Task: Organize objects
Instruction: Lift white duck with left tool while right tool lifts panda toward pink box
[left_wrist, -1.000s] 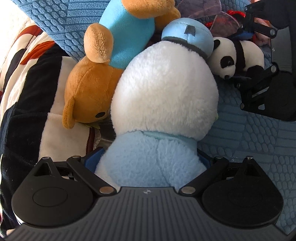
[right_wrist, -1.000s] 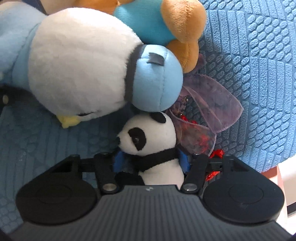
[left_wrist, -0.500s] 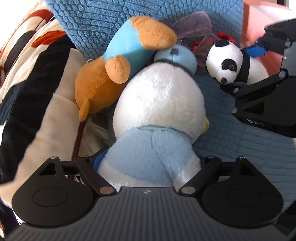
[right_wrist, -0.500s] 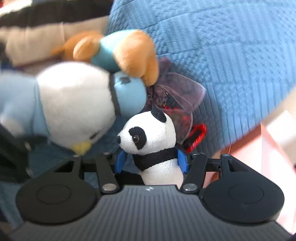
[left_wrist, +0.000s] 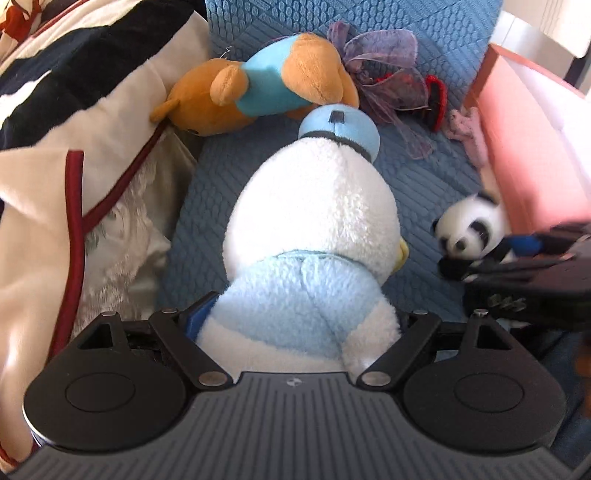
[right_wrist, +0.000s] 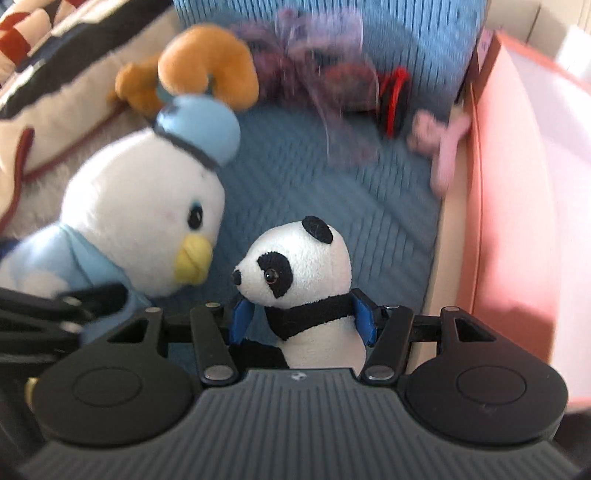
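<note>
My left gripper (left_wrist: 295, 325) is shut on a white duck plush (left_wrist: 314, 221) with a light blue cap and shirt, held by its body above the blue quilted cover (left_wrist: 424, 177). The duck also shows in the right wrist view (right_wrist: 144, 206), to the left. My right gripper (right_wrist: 299, 321) is shut on a small panda plush (right_wrist: 303, 266), which also shows in the left wrist view (left_wrist: 469, 232), at the right. A brown bear plush in a blue shirt (left_wrist: 258, 85) lies at the back.
A purple gauze bag with red items (left_wrist: 384, 74) and a pink soft item (left_wrist: 465, 129) lie at the back by the blue cushion. A pink box (right_wrist: 517, 184) stands on the right. A striped blanket and a cream pillow (left_wrist: 55, 166) fill the left.
Both grippers have pulled back from the blue cushion with their plush toys. The brown bear and the purple bag stay behind and look farther away. The pink box has come into view.
</note>
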